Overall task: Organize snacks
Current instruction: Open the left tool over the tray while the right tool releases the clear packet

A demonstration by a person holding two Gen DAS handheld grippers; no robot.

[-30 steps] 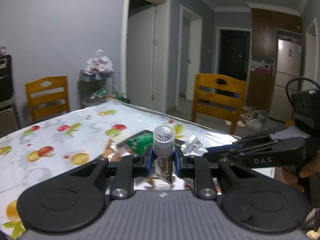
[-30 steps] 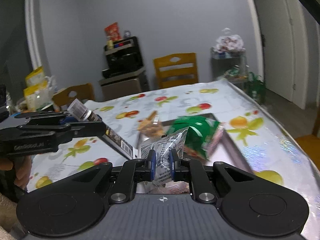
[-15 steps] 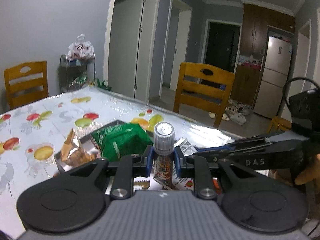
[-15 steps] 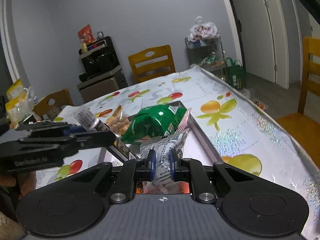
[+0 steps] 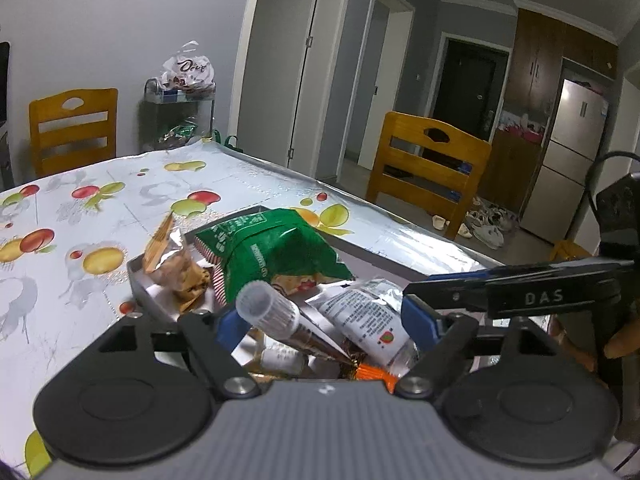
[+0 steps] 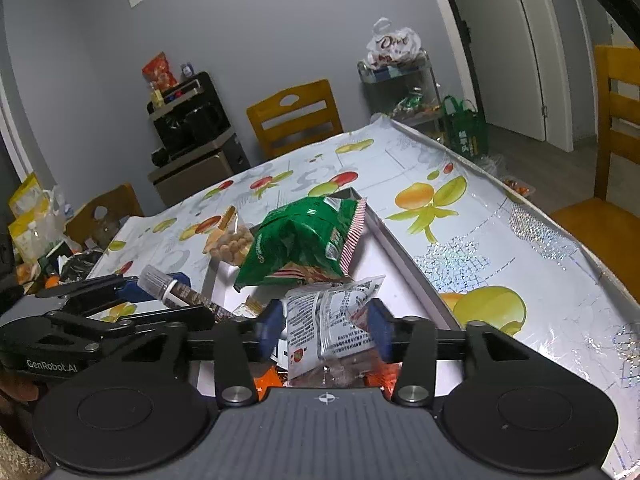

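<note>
Grey tray (image 6: 404, 256) holds the snacks: green bag (image 6: 304, 236) at its middle, tube (image 5: 280, 320) and silver packet (image 6: 332, 316) lying loose at its near end between the spread left gripper (image 5: 320, 324) and spread right gripper (image 6: 326, 324).

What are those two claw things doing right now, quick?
Left gripper: open, the capped tube lying loose between its fingers.
Right gripper: open, the silver packet sitting between its fingers, unclamped.
</note>
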